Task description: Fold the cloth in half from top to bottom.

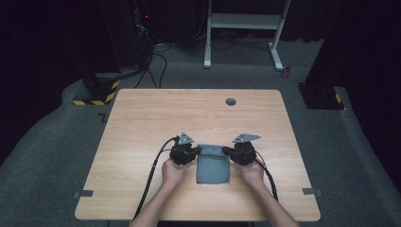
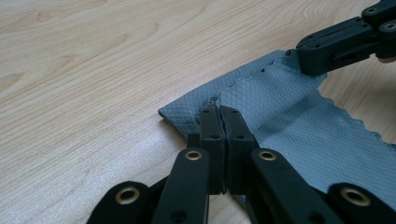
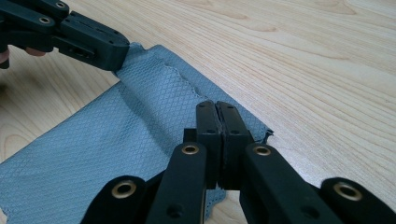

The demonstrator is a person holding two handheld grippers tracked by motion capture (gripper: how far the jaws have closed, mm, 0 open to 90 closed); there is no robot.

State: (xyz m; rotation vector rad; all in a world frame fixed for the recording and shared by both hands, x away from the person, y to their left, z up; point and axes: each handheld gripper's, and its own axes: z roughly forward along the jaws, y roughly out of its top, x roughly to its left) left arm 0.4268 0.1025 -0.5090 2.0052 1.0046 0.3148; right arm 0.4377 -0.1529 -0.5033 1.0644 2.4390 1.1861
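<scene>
A grey cloth (image 1: 213,164) with a diamond weave and a scalloped edge lies folded on the wooden table (image 1: 198,113), near its front middle. My left gripper (image 1: 192,152) pinches the cloth's far left corner, and in the left gripper view its jaws are pressed together on the cloth (image 2: 299,126) at the left gripper's tips (image 2: 219,111). My right gripper (image 1: 229,151) is shut on the far right corner; the right gripper view shows the cloth (image 3: 107,149) caught between the right gripper's tips (image 3: 216,106). A hand holds each gripper from the near side.
A small round grommet (image 1: 231,101) sits in the tabletop at the back. Beyond the table stand a white frame (image 1: 243,23) and a black stand with yellow-striped base (image 1: 97,92). Black cables (image 1: 151,175) trail off the front edge. Bare wood surrounds the cloth.
</scene>
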